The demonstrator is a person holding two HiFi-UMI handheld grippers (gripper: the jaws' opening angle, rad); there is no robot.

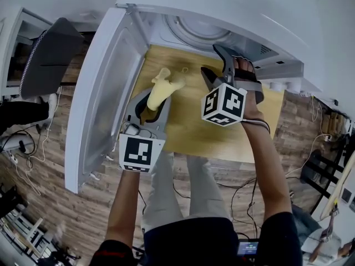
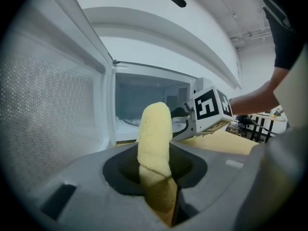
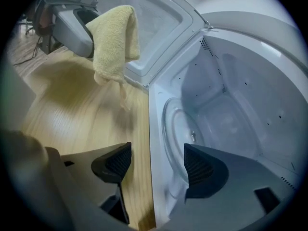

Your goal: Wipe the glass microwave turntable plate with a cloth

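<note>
— So, where is the round clear glass turntable plate [image 3: 174, 124]?

— On the floor inside the white microwave oven [image 1: 222, 10], whose door [image 1: 105, 93] is swung wide open. Nothing touches the plate.

— And the grippers?

— The left gripper [image 1: 150, 108] is clamped on a folded yellow terry cloth [image 2: 155, 134], hovering over the pale wooden worktop [image 1: 188, 126] just outside the microwave's mouth. The right gripper [image 3: 153, 163] is nearer the microwave's opening, its fingers [image 3: 114, 161] spread wide with nothing between them.

— How should the step go?

— I'd steady the plate by its rim with the right fingers (glass on a roller ring will likely spin under a wipe). Then I'd bring the cloth in low past the microwave's sill and press its flat fold, not its tip, against the glass.
</note>
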